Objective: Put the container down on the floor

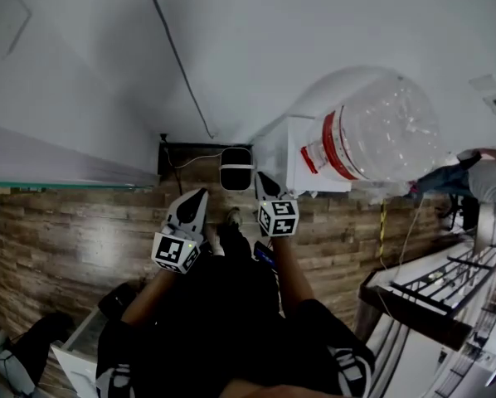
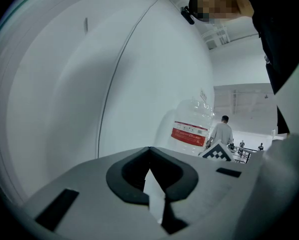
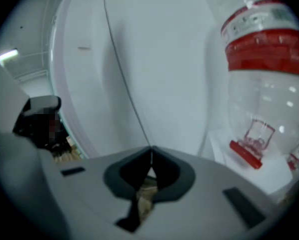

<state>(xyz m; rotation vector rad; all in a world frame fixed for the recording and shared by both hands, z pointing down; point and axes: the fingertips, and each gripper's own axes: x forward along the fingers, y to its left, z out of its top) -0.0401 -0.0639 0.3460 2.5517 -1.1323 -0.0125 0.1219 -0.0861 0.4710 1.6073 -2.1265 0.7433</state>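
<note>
The white wall (image 1: 314, 23) fills the upper half of the head view, with a thin dark cable (image 1: 177, 56) running down it to the wood-plank floor (image 1: 65, 230). The container (image 1: 372, 131), a big clear water bottle with a red label band, stands against that wall. It appears to rest on a white box (image 1: 298, 152) rather than on the floor itself, so the task looks not yet done. It stands upright, with its long axis vertical, as the left gripper view shows.

Both claws are held out in front of the person, over the floor and well apart from the bottle. The left claw (image 1: 196, 199) is closed with nothing between its jaws. The right claw (image 1: 265, 182) is closed and empty too, its tips meeting in its own view.

The container lies ahead and off to the right of both claws. The right claw is clearly the nearer, just beside the box's left edge in the head view. Any reach probably goes rightward, and both claws would have to spread first, as the bottle looks too wide for one.
</note>
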